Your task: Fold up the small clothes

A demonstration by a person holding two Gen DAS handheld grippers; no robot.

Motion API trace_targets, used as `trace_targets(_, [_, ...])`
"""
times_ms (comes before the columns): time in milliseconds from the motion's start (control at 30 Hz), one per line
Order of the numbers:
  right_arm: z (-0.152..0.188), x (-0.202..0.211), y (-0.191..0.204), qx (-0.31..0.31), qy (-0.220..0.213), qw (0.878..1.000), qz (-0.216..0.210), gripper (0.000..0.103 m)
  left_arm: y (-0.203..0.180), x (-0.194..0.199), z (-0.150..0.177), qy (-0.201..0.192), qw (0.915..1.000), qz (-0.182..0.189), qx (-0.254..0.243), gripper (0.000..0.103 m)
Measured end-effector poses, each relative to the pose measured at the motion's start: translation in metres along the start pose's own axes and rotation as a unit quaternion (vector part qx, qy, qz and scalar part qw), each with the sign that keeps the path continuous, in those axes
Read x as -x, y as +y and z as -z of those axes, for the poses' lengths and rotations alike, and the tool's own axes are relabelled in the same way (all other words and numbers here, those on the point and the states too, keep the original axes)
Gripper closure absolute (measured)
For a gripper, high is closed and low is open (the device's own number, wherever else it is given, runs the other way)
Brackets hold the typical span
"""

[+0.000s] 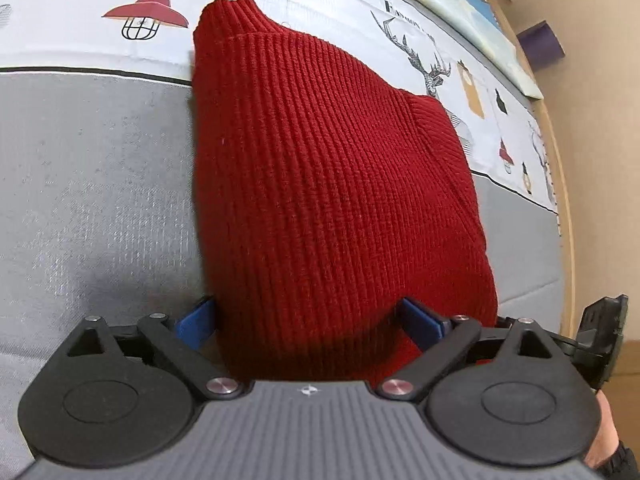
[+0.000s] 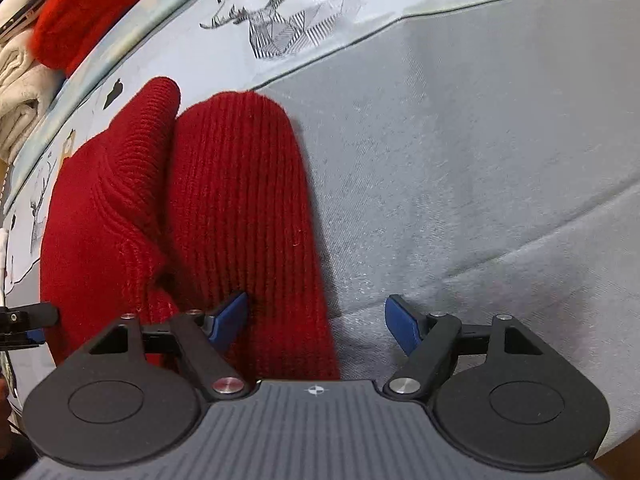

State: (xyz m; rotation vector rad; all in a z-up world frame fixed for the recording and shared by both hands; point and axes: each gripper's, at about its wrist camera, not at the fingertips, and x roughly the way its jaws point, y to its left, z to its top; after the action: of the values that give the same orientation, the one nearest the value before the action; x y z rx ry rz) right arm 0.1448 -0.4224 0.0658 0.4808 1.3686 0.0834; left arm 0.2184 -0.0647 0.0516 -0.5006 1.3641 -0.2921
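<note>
A red ribbed knit garment (image 1: 328, 168) lies folded on the grey cloth (image 1: 100, 184), its collar end pointing away from me. My left gripper (image 1: 312, 320) stands wide open over the garment's near end. One blue fingertip (image 1: 198, 322) sits just off the left edge and the other rests above the knit. In the right wrist view the same garment (image 2: 240, 208) shows a folded sleeve along its right side. My right gripper (image 2: 318, 320) is open and straddles that edge, with one blue fingertip (image 2: 230, 318) over the sleeve and the other over bare grey cloth.
Beyond the grey cloth (image 2: 460, 160) lies a white sheet printed with lamps and deer (image 1: 432, 64). A pile of red and beige clothes (image 2: 60, 32) sits at the far left in the right wrist view. A purple object (image 1: 540, 42) and the surface's wooden edge (image 1: 566, 200) are at the right.
</note>
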Motion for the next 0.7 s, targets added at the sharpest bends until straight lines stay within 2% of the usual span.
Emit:
trace_targets(67, [-0.002,-0.001,0.002,-0.007,0.006,0.999,-0.033,0.07,-0.002,-0.001,-0.001,-0.005,0.9999,-0.009,-0.01,0.011])
trace_targets(200, [-0.004,-0.002,0.016,0.017,0.002,1.0,-0.02,0.076,-0.005,0.008,-0.002,-0.026,0.9986,-0.021,-0.04,0.026])
trace_targets(267, [-0.006,-0.003,0.022,0.018,-0.004,1.0,-0.022,0.078,-0.002,0.016,-0.005,-0.046,0.9976,-0.029,-0.043,0.028])
trace_targets(367, [-0.009,-0.009,0.041,0.028,-0.016,0.999,-0.034,0.081,0.003,0.029,-0.012,-0.076,0.994,-0.06,-0.05,0.029])
trace_targets(500, [-0.013,-0.025,0.076,0.041,-0.024,0.998,-0.046,0.081,0.023,0.047,-0.024,-0.108,0.9892,-0.093,-0.035,0.029])
trace_targets(700, [-0.02,-0.042,0.117,0.062,-0.042,0.996,-0.056,0.082,0.049,0.073,-0.033,-0.134,0.9825,-0.129,-0.016,0.026])
